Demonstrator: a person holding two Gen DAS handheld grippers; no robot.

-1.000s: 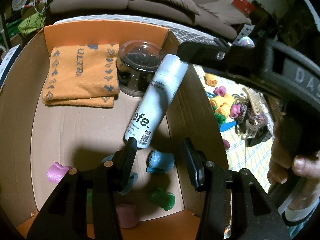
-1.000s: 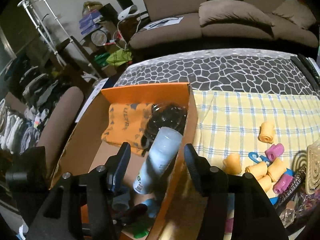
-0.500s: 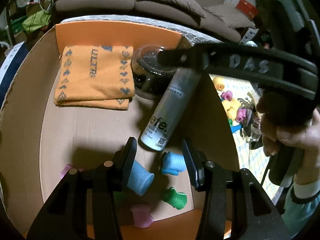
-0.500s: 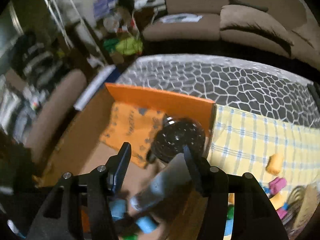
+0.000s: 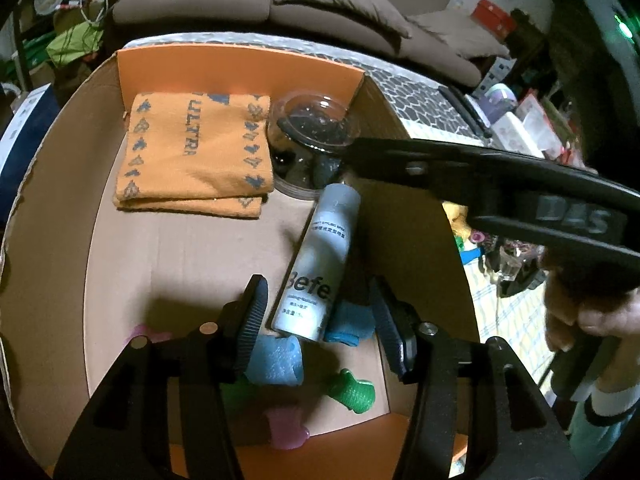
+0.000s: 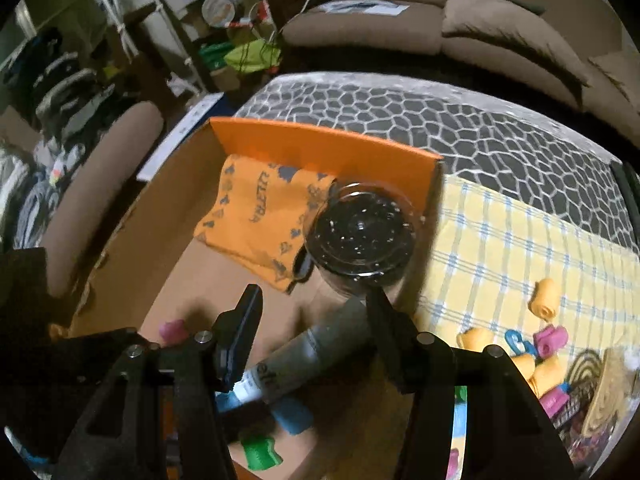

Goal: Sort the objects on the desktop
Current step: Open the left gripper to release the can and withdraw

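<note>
White spray bottle lies tilted in the cardboard box, its top against the clear domed container, folded orange towel beside that. Blue, green and pink rollers sit at the bottle's base. My left tool and right tool hover above, both spread wide, holding nothing.

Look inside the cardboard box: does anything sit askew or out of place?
Yes. The white spray bottle lies slanted, its top against the clear domed container and its base among the loose foam rollers. The folded orange towel lies flat and tidy.
</note>
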